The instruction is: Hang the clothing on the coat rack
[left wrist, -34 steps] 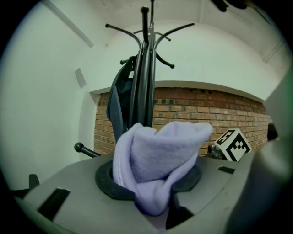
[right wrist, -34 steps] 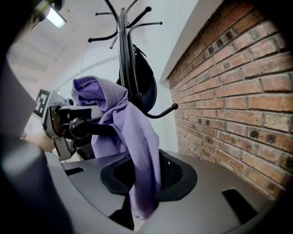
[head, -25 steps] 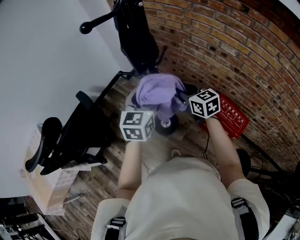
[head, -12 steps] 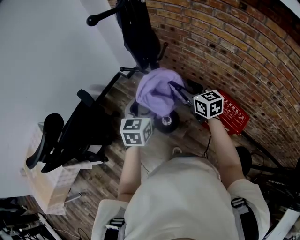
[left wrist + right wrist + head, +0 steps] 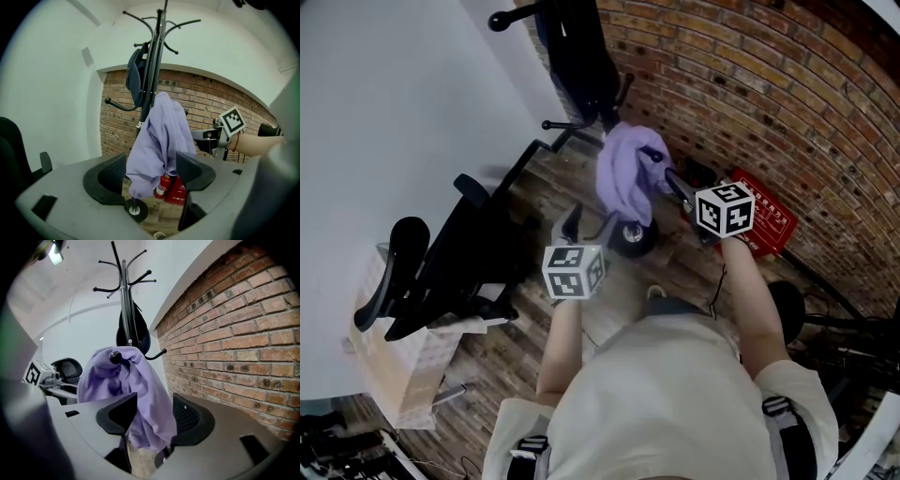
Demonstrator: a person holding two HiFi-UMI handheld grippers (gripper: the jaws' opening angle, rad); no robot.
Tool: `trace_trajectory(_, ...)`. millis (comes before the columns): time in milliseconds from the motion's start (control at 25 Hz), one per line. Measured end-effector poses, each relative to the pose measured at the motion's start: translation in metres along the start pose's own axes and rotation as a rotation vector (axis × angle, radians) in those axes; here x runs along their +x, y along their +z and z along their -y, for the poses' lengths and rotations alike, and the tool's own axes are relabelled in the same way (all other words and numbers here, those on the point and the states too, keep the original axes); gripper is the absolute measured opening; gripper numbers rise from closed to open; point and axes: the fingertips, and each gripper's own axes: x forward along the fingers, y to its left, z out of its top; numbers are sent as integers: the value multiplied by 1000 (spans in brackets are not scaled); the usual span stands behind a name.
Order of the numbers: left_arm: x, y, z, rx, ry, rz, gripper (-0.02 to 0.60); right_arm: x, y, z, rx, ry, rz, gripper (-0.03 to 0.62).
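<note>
Purple clothing (image 5: 623,178) hangs on the coat rack (image 5: 635,239) in the head view, with an office chair (image 5: 441,272) to its left and a red extinguisher box (image 5: 764,220) near its base. In the left gripper (image 5: 150,171) view the jaws have just opened wide, and the clothing shows between them unpinched. The right gripper (image 5: 154,416) view shows the same, with the cloth draped off a peg (image 5: 114,356).

Purple garment (image 5: 157,140) on coat rack (image 5: 158,47)
</note>
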Motion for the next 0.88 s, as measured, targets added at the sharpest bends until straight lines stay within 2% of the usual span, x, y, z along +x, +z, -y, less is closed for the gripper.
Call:
trace_trajectory(320, -30, -3, 15, -7, -8, 35, 302, -29, -19, -31, 19, -17, -8, 215)
trace_trajectory(520, -55, -1, 20, -41, 15, 81, 219, -52, -19, -59, 12, -10, 15, 210)
trace_trajectory(600, -68, -2, 22, -52, 23, 98, 185, -64, -21, -71, -1, -20, 12, 185)
trace_trajectory(760, -92, -10, 25, -56, 48, 110, 102, -89, -30, -96, -27, -51, -10, 95)
trace_trajectory(880, -110, -16, 30, -63, 55, 120, 65, -108, -38, -117, -60, -65, -21, 53)
